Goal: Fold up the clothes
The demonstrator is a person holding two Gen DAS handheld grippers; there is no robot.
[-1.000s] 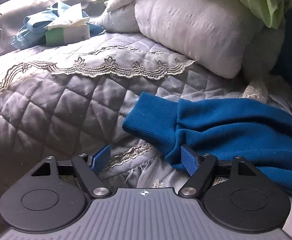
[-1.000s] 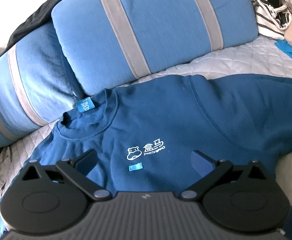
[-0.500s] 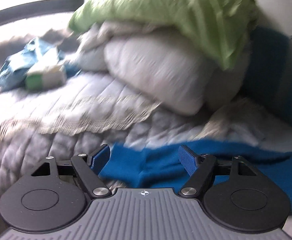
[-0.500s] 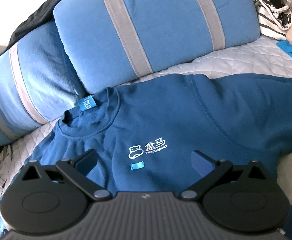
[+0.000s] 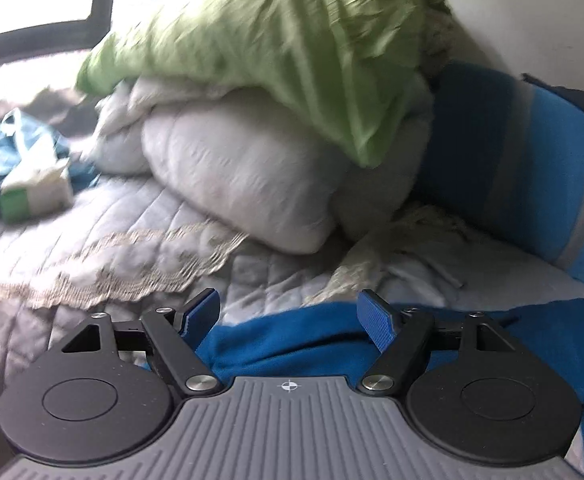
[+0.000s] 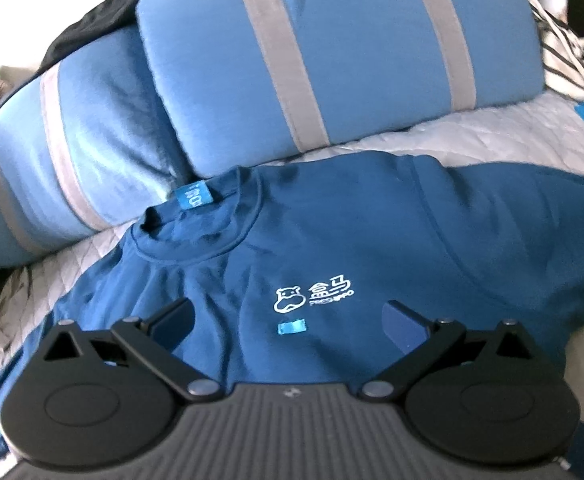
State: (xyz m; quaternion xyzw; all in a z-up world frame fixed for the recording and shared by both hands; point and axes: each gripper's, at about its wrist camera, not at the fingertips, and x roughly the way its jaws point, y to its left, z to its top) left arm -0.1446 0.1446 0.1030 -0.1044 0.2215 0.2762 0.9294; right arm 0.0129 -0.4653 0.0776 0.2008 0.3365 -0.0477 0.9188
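Observation:
A dark blue sweatshirt lies front up on the quilted bed, its collar toward the pillows and a white logo on the chest. My right gripper hovers open just over the chest, below the logo, with nothing pinched. In the left wrist view a blue sleeve of the sweatshirt lies low in the picture, under and between the fingers. My left gripper stands open above it, and its blue pads do not press the cloth. This view is blurred.
Two blue pillows with grey stripes lie behind the collar. A white rolled duvet under a green cloth sits ahead of the left gripper. A tissue box and light blue bag lie far left. Striped bag is at right.
The left wrist view has lifted and swung right: the sleeve has slid from mid-frame to the bottom, between the fingers, and the blue pillow has come into sight. The right gripper has barely moved.

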